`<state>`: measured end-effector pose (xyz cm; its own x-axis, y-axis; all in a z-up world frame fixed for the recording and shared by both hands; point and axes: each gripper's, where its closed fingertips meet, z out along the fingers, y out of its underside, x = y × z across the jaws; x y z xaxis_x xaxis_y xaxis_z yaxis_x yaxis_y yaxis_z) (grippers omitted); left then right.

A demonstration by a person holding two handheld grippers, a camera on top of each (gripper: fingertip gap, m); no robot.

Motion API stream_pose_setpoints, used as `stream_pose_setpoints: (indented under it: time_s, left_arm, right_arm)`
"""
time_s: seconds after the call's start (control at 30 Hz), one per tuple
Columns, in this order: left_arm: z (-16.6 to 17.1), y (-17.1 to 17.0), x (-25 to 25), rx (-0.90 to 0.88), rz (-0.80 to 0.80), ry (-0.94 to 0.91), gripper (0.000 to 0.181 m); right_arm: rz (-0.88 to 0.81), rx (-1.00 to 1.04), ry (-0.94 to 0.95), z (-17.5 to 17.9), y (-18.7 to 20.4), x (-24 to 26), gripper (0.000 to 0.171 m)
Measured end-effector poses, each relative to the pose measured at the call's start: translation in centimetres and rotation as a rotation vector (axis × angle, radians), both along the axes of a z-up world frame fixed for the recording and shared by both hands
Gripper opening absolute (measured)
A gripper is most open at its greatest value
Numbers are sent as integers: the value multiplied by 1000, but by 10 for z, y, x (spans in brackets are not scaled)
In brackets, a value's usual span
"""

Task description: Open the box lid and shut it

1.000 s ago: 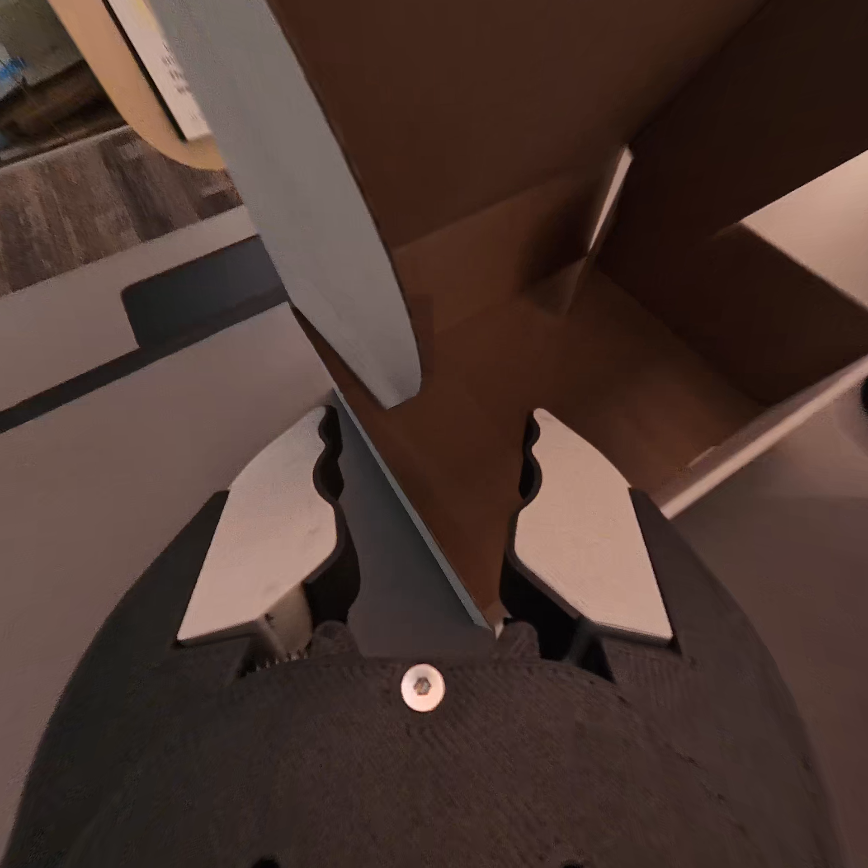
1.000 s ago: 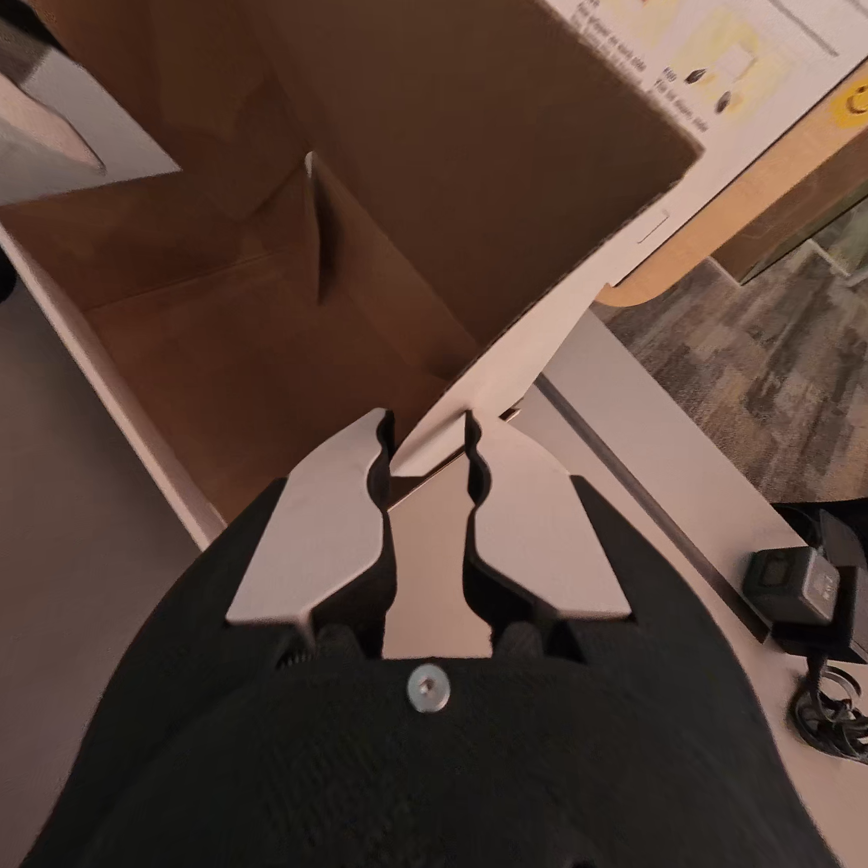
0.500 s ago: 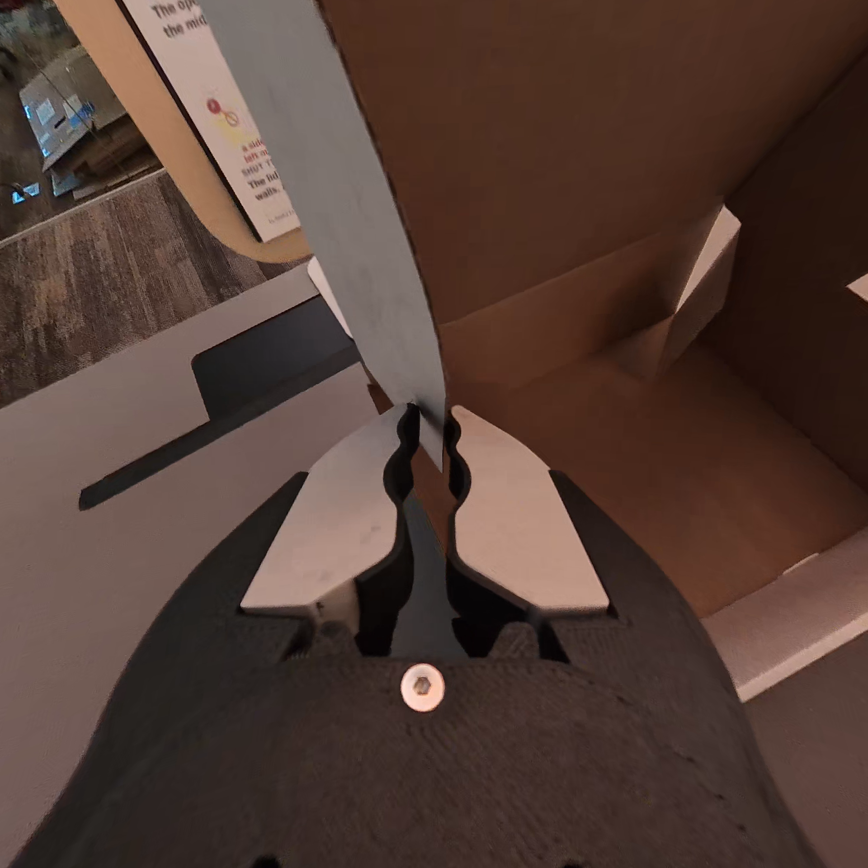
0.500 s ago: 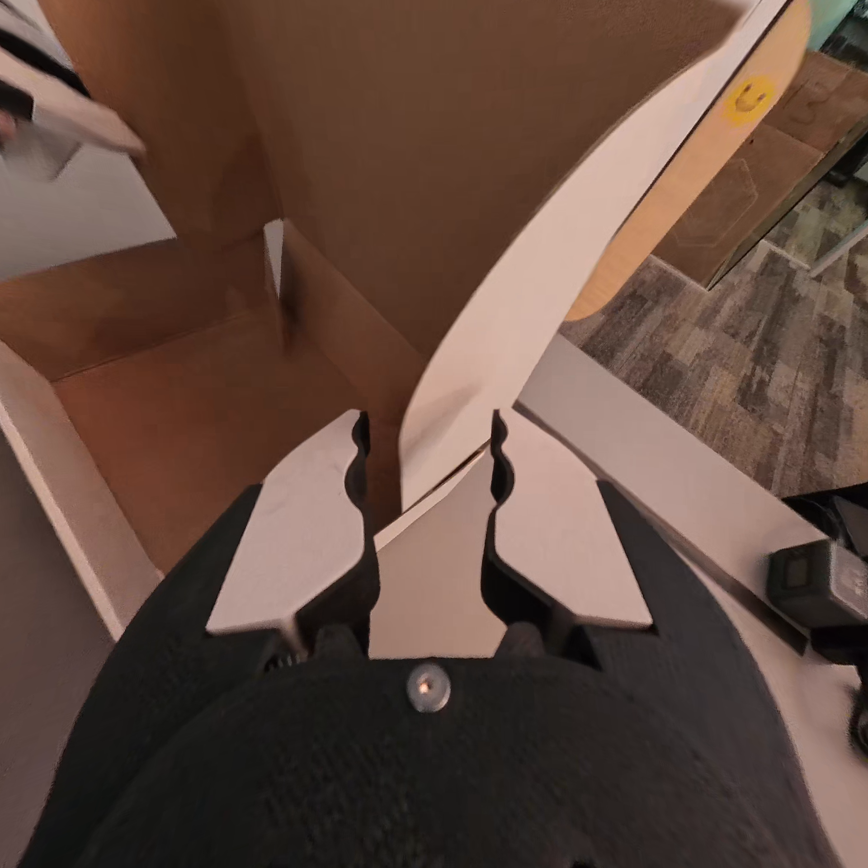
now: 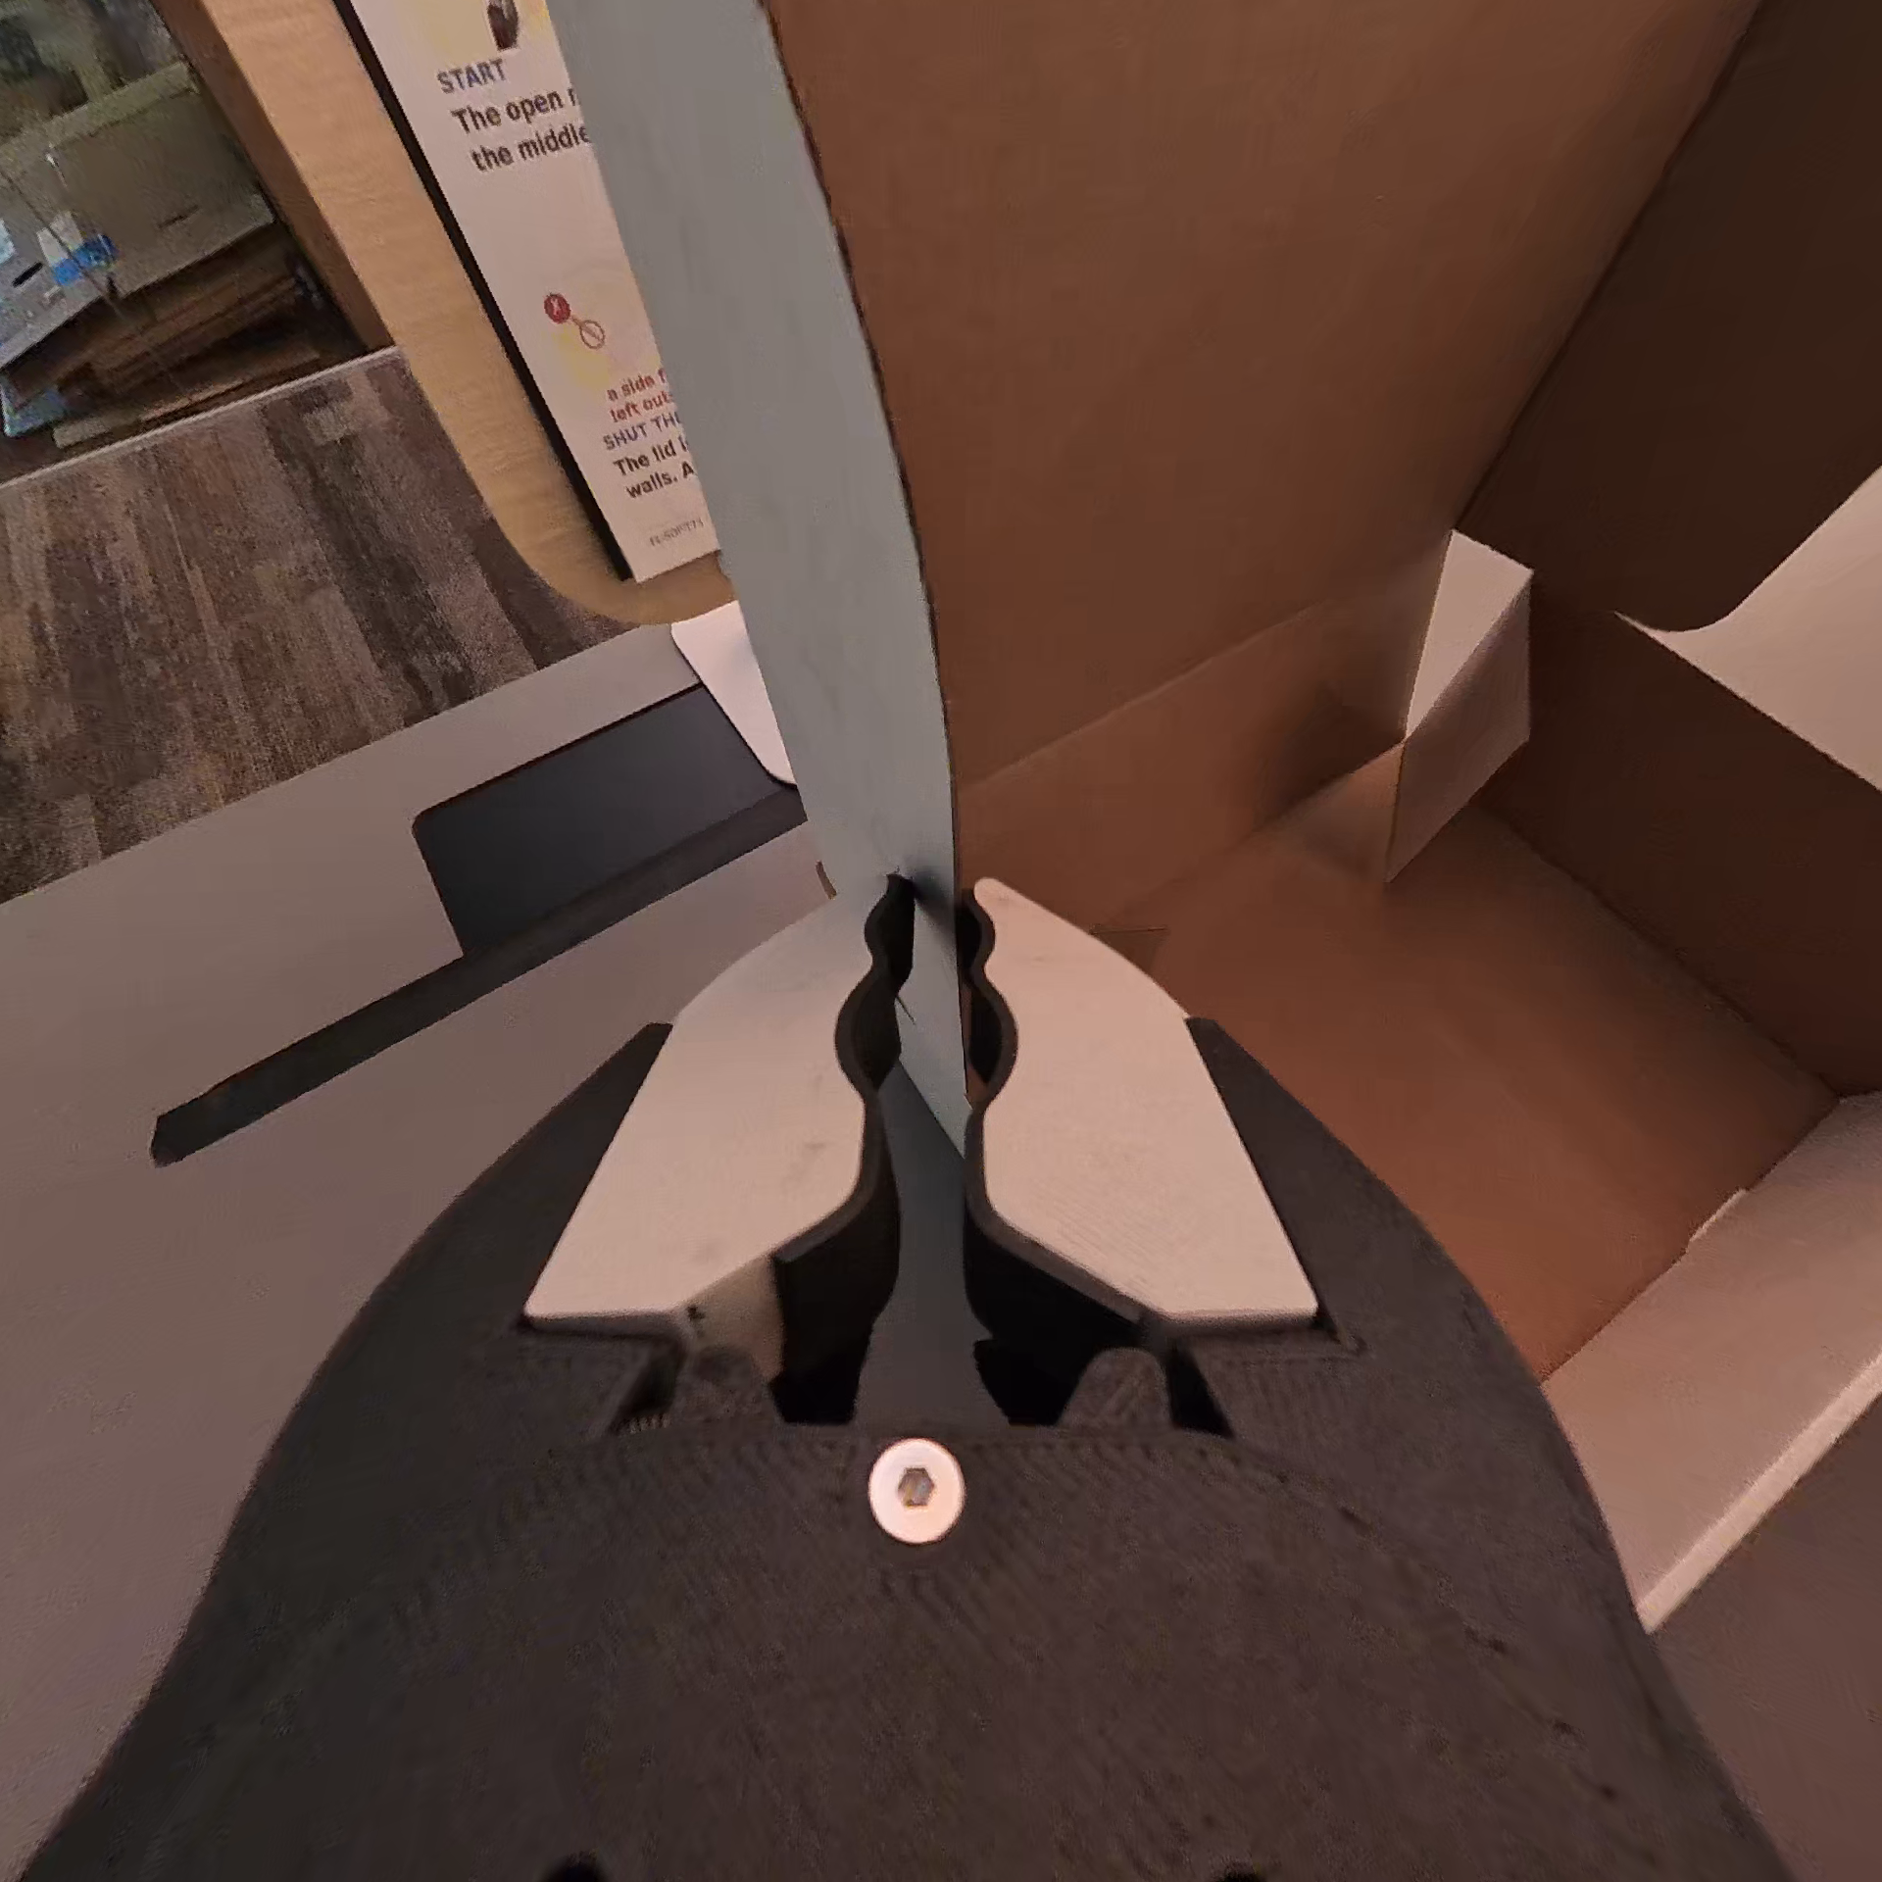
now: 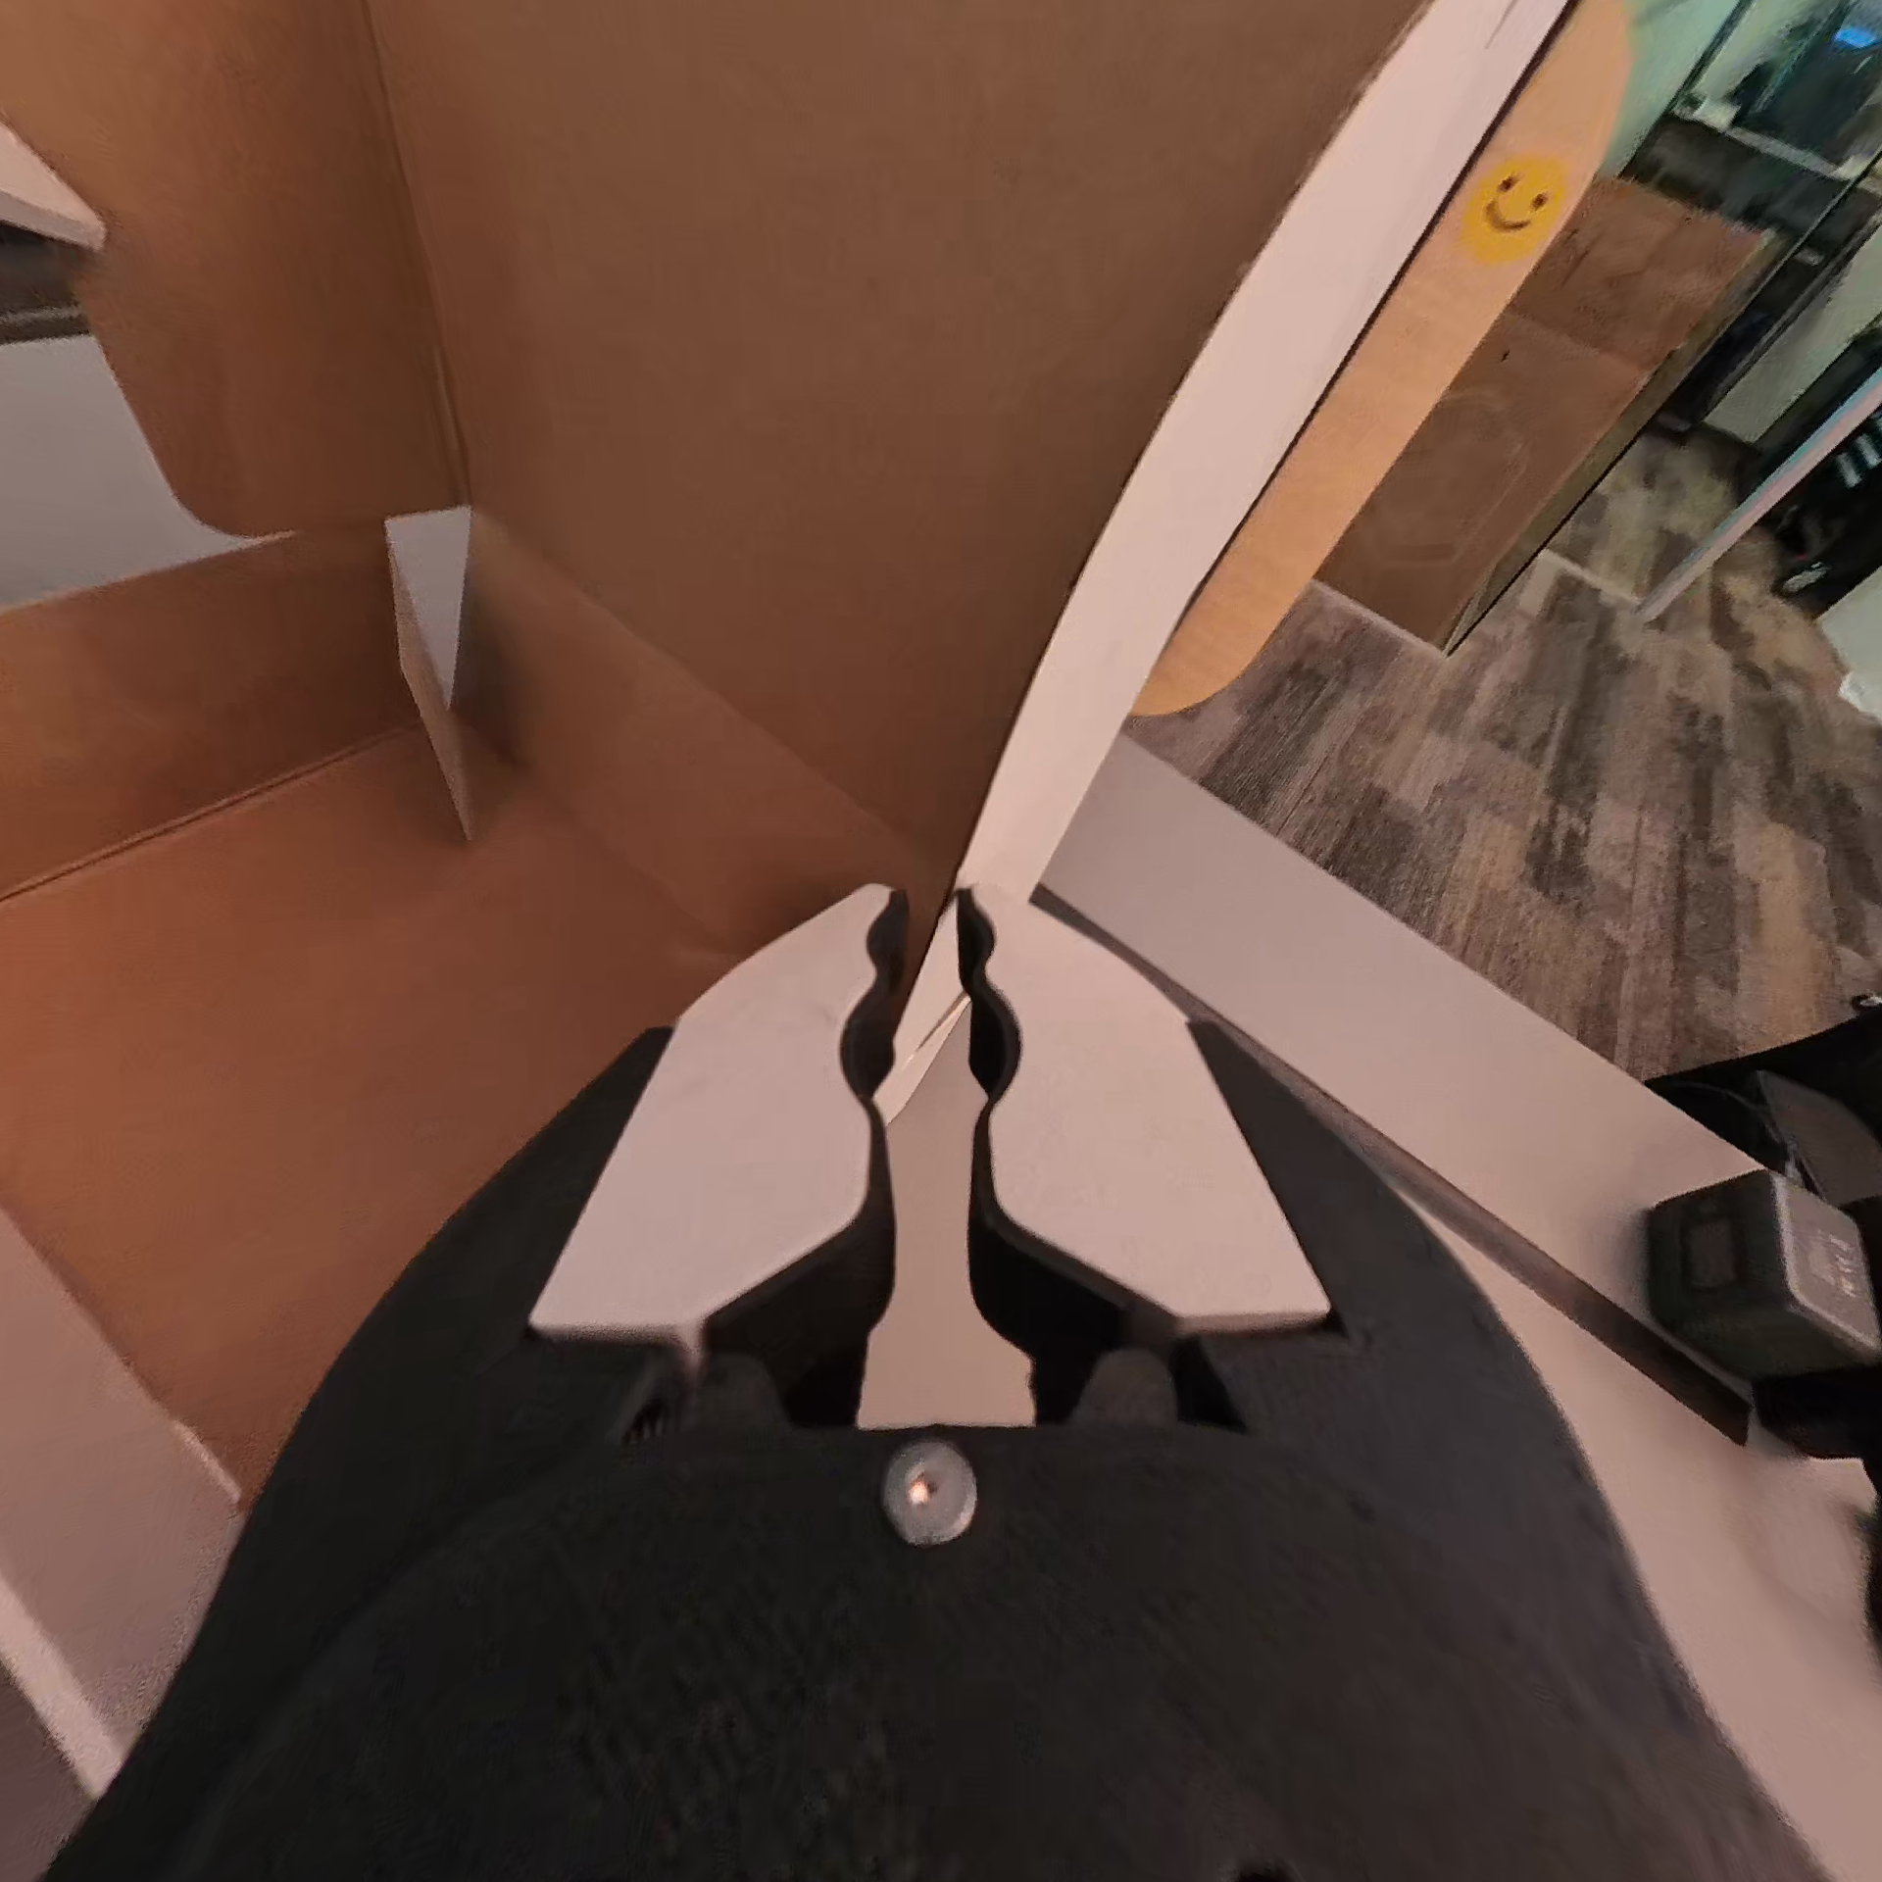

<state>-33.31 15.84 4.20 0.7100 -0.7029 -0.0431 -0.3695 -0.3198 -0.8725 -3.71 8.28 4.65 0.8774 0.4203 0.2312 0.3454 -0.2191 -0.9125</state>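
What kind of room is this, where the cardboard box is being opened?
Probably an office or a lab workspace: a pale table, patchy grey carpet tiles, a glass partition, flattened cartons piled on the floor and an instruction poster behind the box.

Grey-brown patterned carpet floor (image 5: pixel 255 570). White printed instruction poster (image 5: pixel 570 306) on tan wooden panel. Round yellow smiley sticker (image 6: pixel 1514 208). Small dark grey camera-like device (image 6: pixel 1762 1273) near pale tabletop (image 6: pixel 1324 978) edge.

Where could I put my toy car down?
Inside the open box, its brown floor is bare between the walls. The grey table left of the left gripper is free too. By the right gripper, black gadgets crowd the table edge.
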Motion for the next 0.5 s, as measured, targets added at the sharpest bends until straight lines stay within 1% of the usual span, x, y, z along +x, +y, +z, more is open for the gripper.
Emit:
stream_pose_setpoints:
  time_s: [0.03, 0.07, 0.13, 0.37, 0.5]
  left_arm:
    - [-1, 1, 1, -2, -7, -7, 8]
    - [-1, 1, 2, -5, -15, -19, 9]
    - [-2, 1, 3, -19, -28, -35, 9]
    - [-3, -4, -3, -25, -34, 0, 8]
    - [-2, -5, -7, -23, -24, 23, 19]
  right_arm:
    - [2, 10, 10, 0, 1, 0, 9]
    - [11, 3, 21, -1, 1, -2, 10]
    - [24, -35, 28, -6, -1, -5, 23]
    - [16, -27, -51, -7, -3, -9, 25]
    - [20, -33, -73, -8, -5, -9, 25]
